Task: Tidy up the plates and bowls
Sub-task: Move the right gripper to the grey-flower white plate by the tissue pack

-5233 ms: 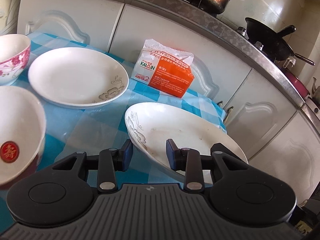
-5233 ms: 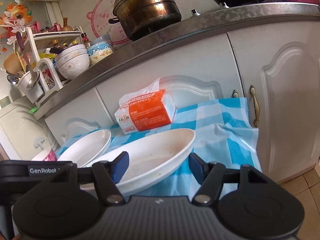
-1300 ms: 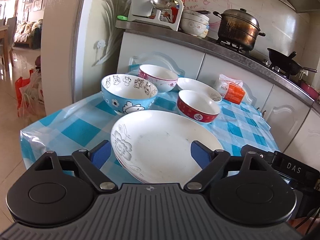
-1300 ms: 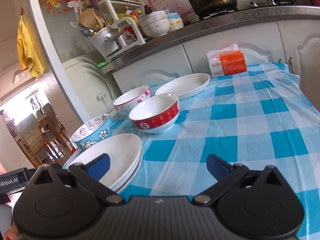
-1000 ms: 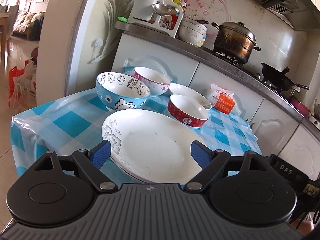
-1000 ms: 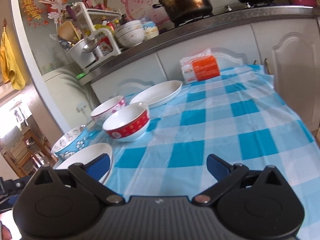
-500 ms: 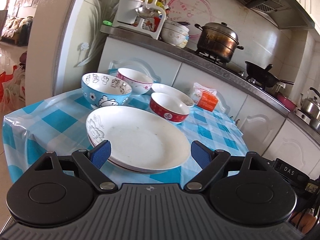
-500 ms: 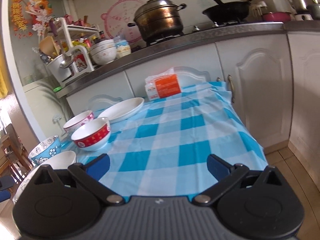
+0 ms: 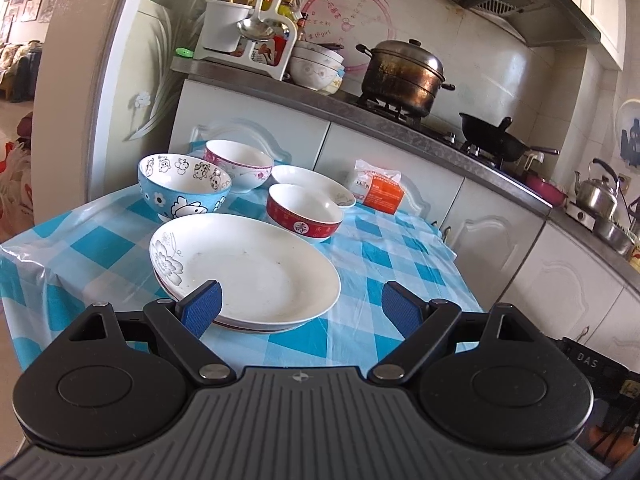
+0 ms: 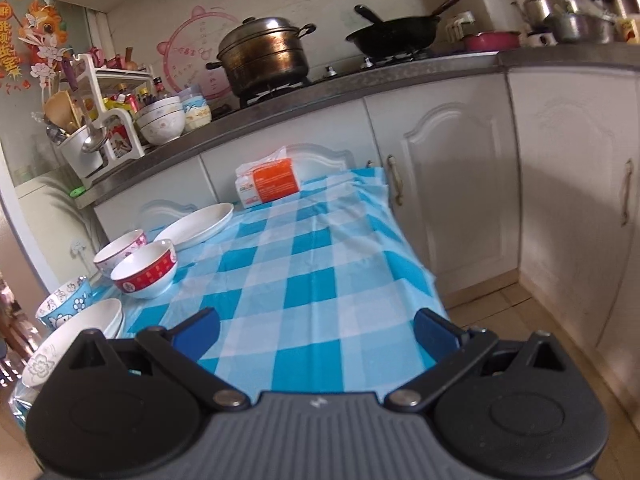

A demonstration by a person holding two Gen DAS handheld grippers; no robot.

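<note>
Left gripper spread wide, nothing held, hanging just off the near table edge. Right gripper also wide open and empty, over the bare right half of the checked tablecloth.

From the left gripper outward: stacked plates dead ahead at 12 o'clock, touching nothing but the cloth, left pad in front of their near rim. At least two plates in the stack; a reddish rim shows under the top one. Beyond at 12–1 o'clock the red bowl, just behind the stack. At 11 o'clock the blue bowl, the pink bowl behind it. Furthest, at 12–1 o'clock, the lone plate, close behind the red bowl, near the orange packet.

From the right gripper everything sits left: stack at 9 o'clock, red bowl at 10, lone plate at 11.

Key relation: the lone plate is the only plate not stacked, lying at the table's far side. Probably the next pick; the right gripper looks to have the clearer path along the open cloth, while the left would reach over the bowls. Plate is round, so no long axis; rim grab from the open right side seems best. Bowls remain unnested.
</note>
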